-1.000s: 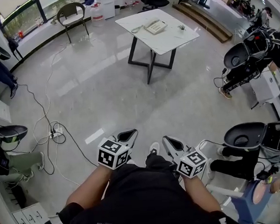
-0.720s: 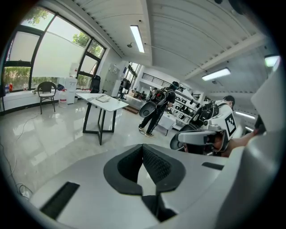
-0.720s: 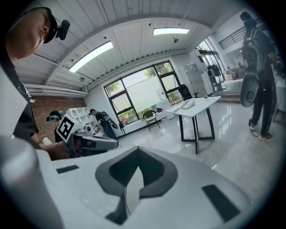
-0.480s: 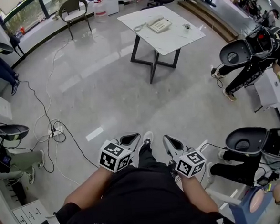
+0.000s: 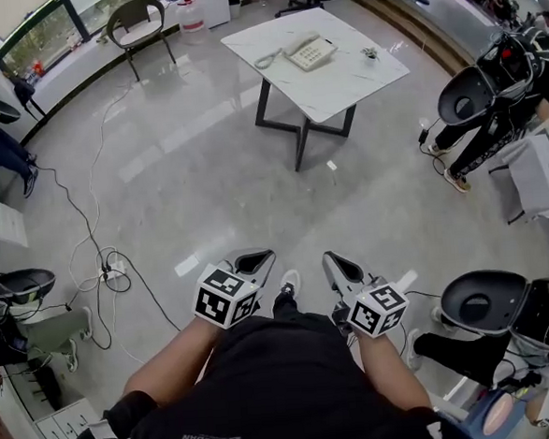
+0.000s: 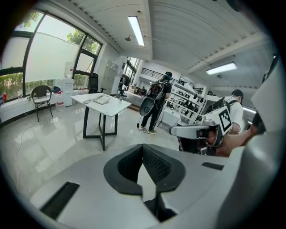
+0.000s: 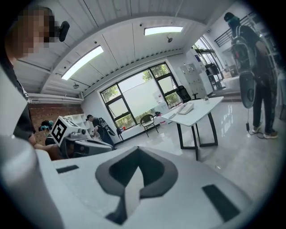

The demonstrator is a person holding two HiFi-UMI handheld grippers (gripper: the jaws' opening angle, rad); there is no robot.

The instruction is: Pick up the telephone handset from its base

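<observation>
Facing far-off white surface (image 5: 358,77) bearing telephone (image 5: 308,52), handset (image 5: 300,52) apparently on base, well apart from claws. Left claw (image 5: 249,262), right claw (image 5: 339,267) both closed, empty. Risks: reaching handset unopened, shoving telephone; floor cable (image 5: 109,269) snagging feet.

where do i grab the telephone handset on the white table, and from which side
Probably its slim middle, jaws across its width, coming from above: the telephone lies flat on the white table. From this far, which edge of that telephone it lies along cannot be told.
</observation>
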